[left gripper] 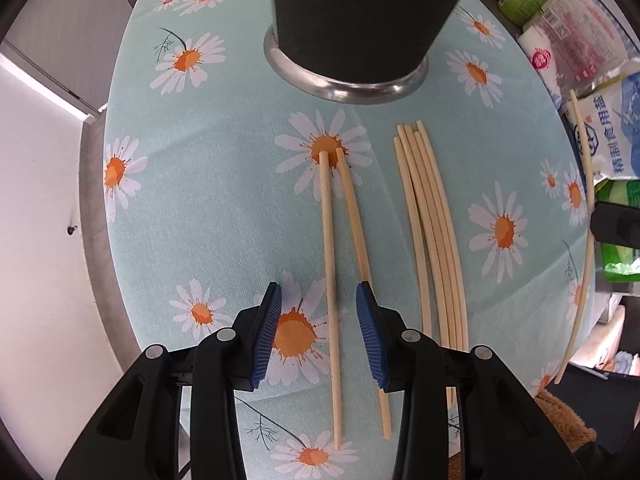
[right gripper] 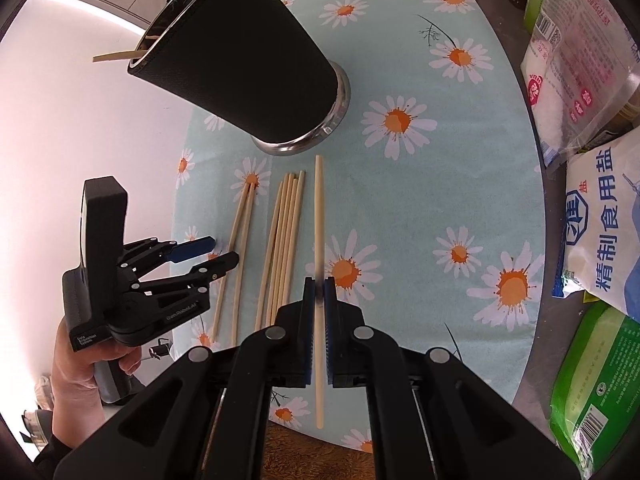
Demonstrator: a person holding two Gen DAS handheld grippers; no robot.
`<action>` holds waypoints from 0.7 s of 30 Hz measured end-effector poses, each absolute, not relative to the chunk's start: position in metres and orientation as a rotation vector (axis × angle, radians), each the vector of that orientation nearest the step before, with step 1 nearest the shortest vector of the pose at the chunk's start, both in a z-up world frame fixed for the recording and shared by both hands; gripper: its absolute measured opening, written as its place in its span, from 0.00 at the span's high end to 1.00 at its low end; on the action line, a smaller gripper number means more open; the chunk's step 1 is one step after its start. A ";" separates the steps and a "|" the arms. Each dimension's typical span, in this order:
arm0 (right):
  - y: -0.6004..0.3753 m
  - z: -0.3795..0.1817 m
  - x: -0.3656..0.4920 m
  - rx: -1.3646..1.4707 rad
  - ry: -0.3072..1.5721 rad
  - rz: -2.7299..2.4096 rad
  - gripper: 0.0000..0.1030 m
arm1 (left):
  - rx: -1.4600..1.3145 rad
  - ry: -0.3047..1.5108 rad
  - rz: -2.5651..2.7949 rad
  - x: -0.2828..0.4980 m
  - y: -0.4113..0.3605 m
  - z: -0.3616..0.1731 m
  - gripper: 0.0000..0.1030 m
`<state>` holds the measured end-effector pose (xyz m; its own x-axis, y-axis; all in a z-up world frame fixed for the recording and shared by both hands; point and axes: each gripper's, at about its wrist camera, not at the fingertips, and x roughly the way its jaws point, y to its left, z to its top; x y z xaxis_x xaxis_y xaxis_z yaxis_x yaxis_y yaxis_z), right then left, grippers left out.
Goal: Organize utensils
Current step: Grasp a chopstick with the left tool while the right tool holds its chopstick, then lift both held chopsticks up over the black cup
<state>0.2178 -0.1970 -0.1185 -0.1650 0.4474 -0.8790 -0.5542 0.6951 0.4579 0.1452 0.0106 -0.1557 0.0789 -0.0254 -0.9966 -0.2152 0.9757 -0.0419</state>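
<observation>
In the left wrist view my left gripper [left gripper: 319, 296] is open and points down over a pair of wooden chopsticks [left gripper: 329, 240] lying on the daisy tablecloth. One stick runs between the jaws without touching the pads. A bundle of several chopsticks [left gripper: 432, 240] lies just to the right. Beyond stands a black cup [left gripper: 348, 20] on a metal base. My right gripper [right gripper: 319, 284] is shut on a single chopstick [right gripper: 319, 220], held above the cloth. The black cup [right gripper: 248, 64] holds chopsticks [right gripper: 116, 56] at its rim. The left gripper [right gripper: 224, 250], held by a hand [right gripper: 80, 364], hovers over the pair [right gripper: 240, 240].
Salt bags [right gripper: 600, 240], a white and pink packet [right gripper: 568, 52] and a green packet [right gripper: 592, 392] crowd the right side. The tablecloth [right gripper: 400, 200] ends at a curved left edge [left gripper: 108, 200] with floor beyond. Brown fuzzy fabric [right gripper: 288, 448] lies at the near edge.
</observation>
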 end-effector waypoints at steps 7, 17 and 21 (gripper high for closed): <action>-0.198 -0.120 0.217 -0.098 1.494 0.924 0.95 | -0.155 1.487 0.178 0.145 -0.005 -0.157 0.84; -0.193 -0.131 0.215 -0.088 1.528 0.975 0.95 | -0.211 1.524 0.182 0.142 0.001 -0.156 0.96; -0.191 -0.131 0.215 -0.088 1.535 0.983 0.95 | -0.244 1.518 0.169 0.143 0.010 -0.154 0.96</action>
